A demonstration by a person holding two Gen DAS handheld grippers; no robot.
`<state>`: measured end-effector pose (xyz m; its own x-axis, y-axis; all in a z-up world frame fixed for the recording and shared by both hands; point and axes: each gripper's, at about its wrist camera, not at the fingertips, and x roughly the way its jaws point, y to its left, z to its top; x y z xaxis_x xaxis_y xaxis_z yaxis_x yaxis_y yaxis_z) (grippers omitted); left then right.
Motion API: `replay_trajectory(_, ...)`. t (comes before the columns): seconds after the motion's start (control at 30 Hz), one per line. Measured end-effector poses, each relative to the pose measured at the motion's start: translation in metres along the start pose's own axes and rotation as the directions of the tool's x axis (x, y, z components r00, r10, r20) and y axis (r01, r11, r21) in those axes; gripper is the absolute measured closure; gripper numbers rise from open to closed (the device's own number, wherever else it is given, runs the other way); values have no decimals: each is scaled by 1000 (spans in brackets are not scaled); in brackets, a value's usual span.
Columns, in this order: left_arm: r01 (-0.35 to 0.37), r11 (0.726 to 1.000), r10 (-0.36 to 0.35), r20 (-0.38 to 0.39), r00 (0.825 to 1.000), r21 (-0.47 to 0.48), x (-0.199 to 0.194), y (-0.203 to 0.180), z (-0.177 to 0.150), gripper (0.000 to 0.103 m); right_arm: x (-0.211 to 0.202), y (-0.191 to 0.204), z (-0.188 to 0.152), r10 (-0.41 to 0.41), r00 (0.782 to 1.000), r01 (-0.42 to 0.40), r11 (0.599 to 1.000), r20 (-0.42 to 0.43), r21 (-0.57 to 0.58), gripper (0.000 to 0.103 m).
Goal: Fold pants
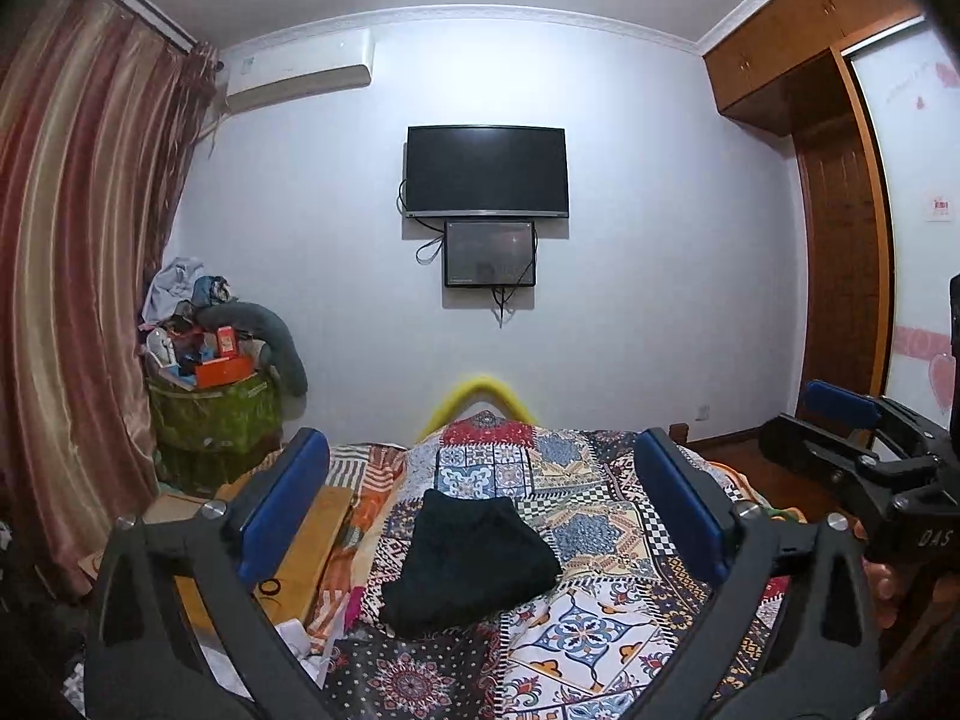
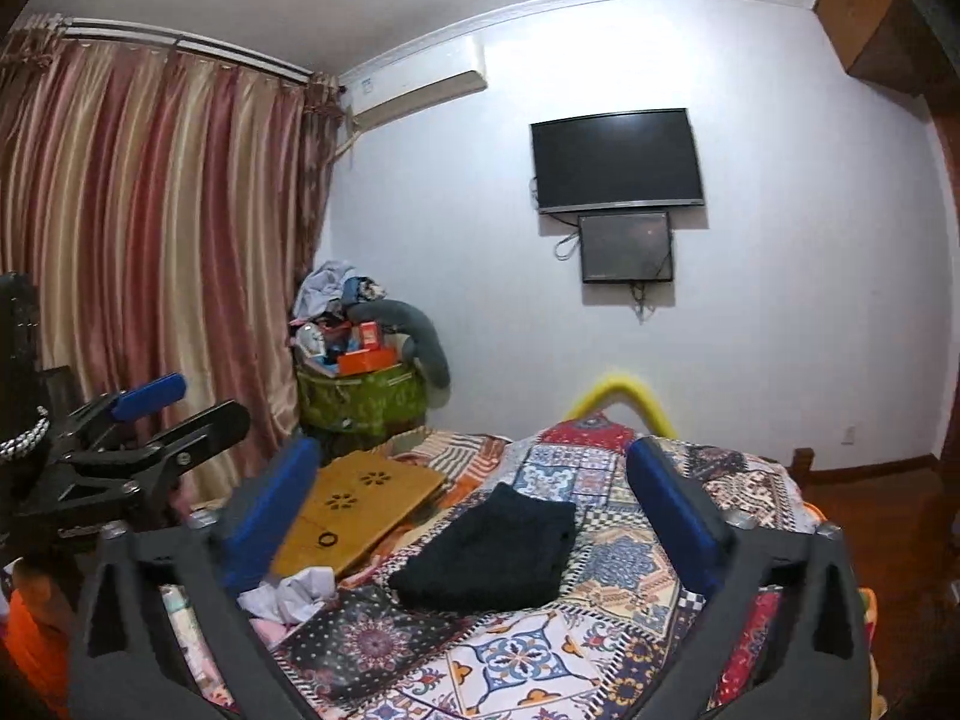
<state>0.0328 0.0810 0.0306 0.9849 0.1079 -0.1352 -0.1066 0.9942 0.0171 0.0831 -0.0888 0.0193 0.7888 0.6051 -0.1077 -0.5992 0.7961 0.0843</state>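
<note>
Black pants (image 1: 471,564) lie folded into a compact bundle on the patterned patchwork bedspread (image 1: 576,606); the same pants (image 2: 492,552) show in the right wrist view. My left gripper (image 1: 480,468) is held above and short of them, open wide, blue pads apart, with nothing between its fingers. My right gripper (image 2: 474,474) is likewise open and empty, raised over the near part of the bed. Each gripper shows in the other's view: the right gripper (image 1: 840,420) at the right edge, the left gripper (image 2: 162,408) at the left edge.
A wooden lap desk (image 2: 360,510) with a black hair tie lies left of the pants, crumpled white cloth (image 2: 294,594) beside it. A green basket (image 1: 213,414) piled with clutter stands by the striped curtains (image 1: 78,276). A yellow bed rail (image 1: 480,390), a wall TV (image 1: 486,171), and a wooden wardrobe (image 1: 840,276) lie beyond.
</note>
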Motion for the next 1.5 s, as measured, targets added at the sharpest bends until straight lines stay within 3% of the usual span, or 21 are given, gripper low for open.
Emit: replay_trajectory(1.5, 43, 998, -47, -77, 996, -45, 22, 0, -25, 0, -11, -14, -14, -41, 997, 46, 997, -70, 69, 0)
